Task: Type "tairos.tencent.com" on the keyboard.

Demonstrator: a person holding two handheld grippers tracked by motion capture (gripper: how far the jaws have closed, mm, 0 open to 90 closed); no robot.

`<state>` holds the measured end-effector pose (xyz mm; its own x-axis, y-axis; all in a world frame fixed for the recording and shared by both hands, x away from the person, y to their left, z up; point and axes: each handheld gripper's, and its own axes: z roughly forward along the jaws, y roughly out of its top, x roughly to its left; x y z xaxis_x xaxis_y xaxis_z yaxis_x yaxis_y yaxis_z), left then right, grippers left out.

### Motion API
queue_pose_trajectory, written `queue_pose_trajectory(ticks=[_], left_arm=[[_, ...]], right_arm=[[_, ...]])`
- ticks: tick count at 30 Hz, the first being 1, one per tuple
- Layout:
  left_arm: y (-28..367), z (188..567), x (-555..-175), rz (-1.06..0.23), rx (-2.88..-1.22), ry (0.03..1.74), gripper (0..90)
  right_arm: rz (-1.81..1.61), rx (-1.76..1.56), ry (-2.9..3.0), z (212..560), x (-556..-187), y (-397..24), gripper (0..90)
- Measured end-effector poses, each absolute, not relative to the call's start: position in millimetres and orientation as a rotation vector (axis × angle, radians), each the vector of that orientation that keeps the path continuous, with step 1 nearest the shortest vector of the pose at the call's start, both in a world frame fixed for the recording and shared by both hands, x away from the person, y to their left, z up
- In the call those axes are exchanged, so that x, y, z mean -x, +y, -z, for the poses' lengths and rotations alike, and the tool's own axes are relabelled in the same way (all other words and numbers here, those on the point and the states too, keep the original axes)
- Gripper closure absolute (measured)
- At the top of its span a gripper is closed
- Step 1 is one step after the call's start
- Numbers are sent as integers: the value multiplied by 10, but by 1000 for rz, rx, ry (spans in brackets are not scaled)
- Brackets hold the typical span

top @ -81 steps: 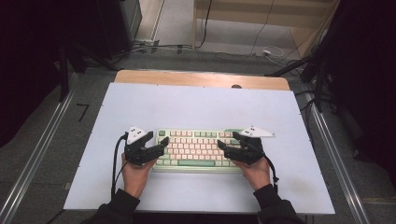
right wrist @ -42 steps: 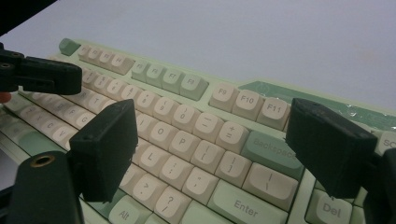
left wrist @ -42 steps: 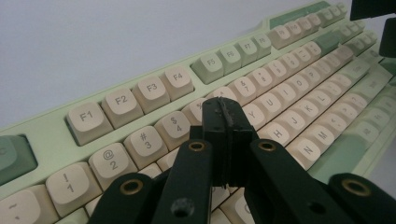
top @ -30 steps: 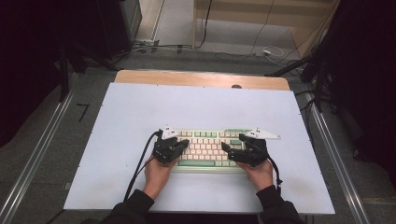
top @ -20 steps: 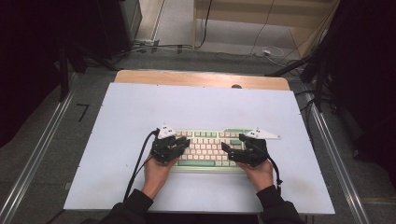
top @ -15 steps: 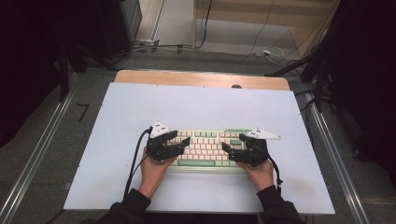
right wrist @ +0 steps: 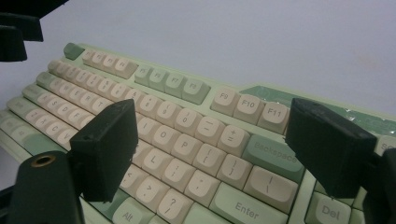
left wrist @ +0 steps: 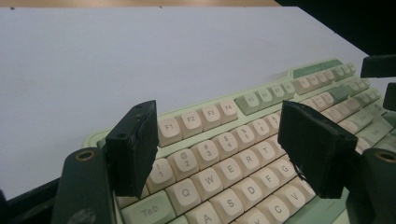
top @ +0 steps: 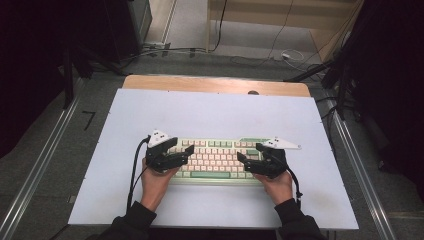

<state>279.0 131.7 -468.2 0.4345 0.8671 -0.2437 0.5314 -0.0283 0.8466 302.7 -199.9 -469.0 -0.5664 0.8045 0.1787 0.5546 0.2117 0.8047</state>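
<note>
**A:** Entry, keyboard run. Where did the keyboard [top: 215,160] sit, and why were your tongs placed that way?

**B:** It lay flat on the tabletop [top: 210,112], toward the six o'clock edge, long side across. I held my left tongs [top: 189,154] at its nine o'clock end and my right tongs [top: 241,161] at its three o'clock end, tips turned inward. My judgement: bracketing both ends let me steady or square it.

**A:** State of the tongs?

**B:** Both released, nothing gripped. In the left gripper view my left tongs [left wrist: 224,151] stood spread above the number and QWERTY rows; in the right gripper view my right tongs [right wrist: 210,151] were spread over the keys near Enter.

**A:** Versus a second earlier?

**B:** My left tongs had just been opening, nothing between them, and that hand had shifted toward nine o'clock. The keyboard and right hand were unchanged.
</note>
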Motion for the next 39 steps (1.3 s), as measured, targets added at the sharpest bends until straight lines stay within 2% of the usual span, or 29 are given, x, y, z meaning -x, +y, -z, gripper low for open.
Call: queue_pose_trajectory(ticks=[6,14,30,39], left_arm=[[1404,4664,-2740,-437,-1667,1225,296],[1486,4690,-2683,-463,-1659,1231,273],[1582,4720,-2564,-478,-1640,1241,269],[1529,4745,-2567,-474,-1666,1230,271]], right_arm=[[-1280,-1278,2214,4689,-3027,-1979,156],[-1281,-1270,2222,4691,-3024,-1942,209],[-1300,-1228,2244,4723,-3047,-1813,491],[-1299,-1188,2270,4754,-3056,-1742,764]])
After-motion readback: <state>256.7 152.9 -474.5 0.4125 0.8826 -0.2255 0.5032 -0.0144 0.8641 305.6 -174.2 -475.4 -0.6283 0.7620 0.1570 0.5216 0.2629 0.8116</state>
